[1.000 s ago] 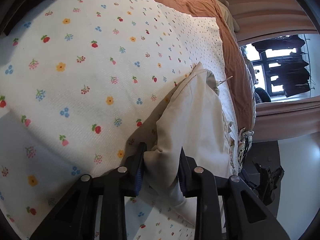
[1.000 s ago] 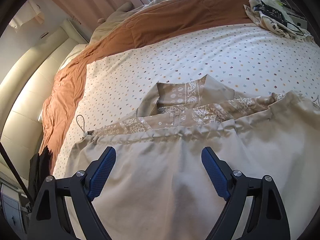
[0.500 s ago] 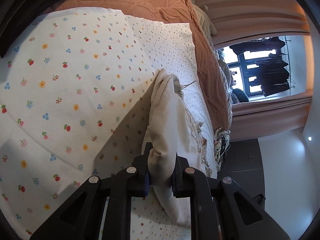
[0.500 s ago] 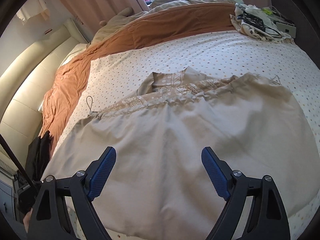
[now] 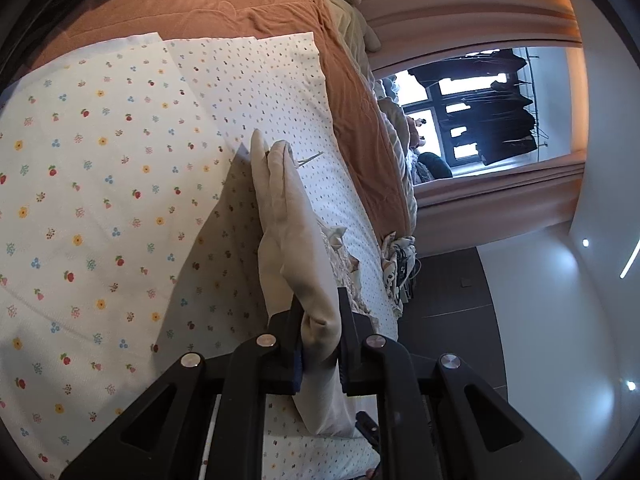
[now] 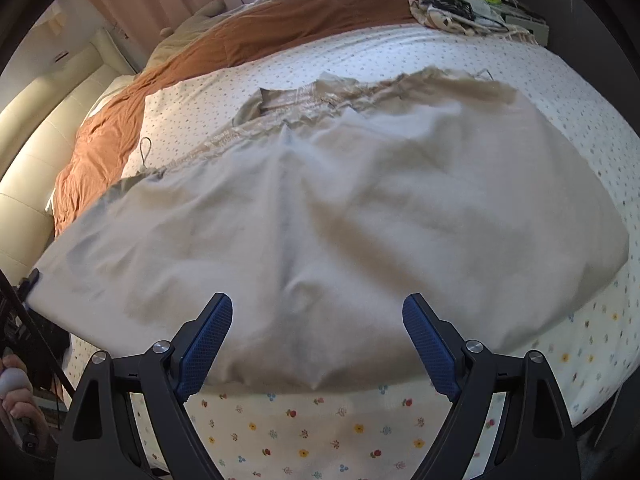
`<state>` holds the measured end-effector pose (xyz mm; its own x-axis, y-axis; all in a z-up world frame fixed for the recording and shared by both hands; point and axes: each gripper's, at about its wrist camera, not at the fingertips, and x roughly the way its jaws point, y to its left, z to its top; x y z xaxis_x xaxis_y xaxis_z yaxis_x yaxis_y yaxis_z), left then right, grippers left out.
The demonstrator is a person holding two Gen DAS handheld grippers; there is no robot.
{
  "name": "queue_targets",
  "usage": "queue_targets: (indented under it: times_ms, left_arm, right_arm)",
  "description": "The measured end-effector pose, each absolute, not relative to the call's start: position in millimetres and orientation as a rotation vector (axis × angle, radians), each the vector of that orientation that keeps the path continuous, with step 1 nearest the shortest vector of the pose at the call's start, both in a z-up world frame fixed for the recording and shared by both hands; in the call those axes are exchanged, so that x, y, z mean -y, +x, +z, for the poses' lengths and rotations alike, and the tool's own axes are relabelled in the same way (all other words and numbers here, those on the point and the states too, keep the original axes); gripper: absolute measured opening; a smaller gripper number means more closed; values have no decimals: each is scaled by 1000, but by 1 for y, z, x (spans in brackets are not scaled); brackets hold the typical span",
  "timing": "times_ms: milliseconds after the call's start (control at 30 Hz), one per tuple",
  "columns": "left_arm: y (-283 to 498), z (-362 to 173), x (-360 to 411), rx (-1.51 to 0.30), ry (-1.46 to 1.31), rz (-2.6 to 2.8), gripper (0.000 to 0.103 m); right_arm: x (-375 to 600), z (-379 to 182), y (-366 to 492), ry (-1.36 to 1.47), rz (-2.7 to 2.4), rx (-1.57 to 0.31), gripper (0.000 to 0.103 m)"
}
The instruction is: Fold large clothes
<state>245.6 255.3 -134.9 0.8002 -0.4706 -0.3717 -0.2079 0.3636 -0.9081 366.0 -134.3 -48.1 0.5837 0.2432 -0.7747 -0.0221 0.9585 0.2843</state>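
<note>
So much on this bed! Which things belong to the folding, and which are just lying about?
Part of the job:
beige dress
left gripper, pinching its edge
right gripper, open above it

Just lying about:
orange blanket
heap of cloth and cables
hanging dark clothes

L gripper (image 5: pixel 319 334) clamped tight on cloth, pointing slightly down. R gripper (image 6: pixel 318 342) jaws wide, nothing btwn them, angled steeply down.

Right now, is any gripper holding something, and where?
The left gripper pinches the beige garment at a bunched edge fold. The right gripper holds nothing.
</note>
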Motion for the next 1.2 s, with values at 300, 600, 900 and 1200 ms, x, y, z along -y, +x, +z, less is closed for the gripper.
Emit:
queue_targets:
  times_ms: [300,600,900,1200]
  left_arm:
    - [246,-129,-253,-643,-1213,-232,13]
    - [252,-115,-245,-623,-1201,-247,13]
    - [254,-102,-236,-624,-1166,-231,13]
    - [255,-90,-223,-627,-1128,-207,13]
  right_arm:
    - [142,-23,338,359,186,-958,68]
    - [143,-29,321,306,240,-928,55]
    - [119,-64,368,224,324,-997,53]
    - [99,-81,431,178,322,-1044,29]
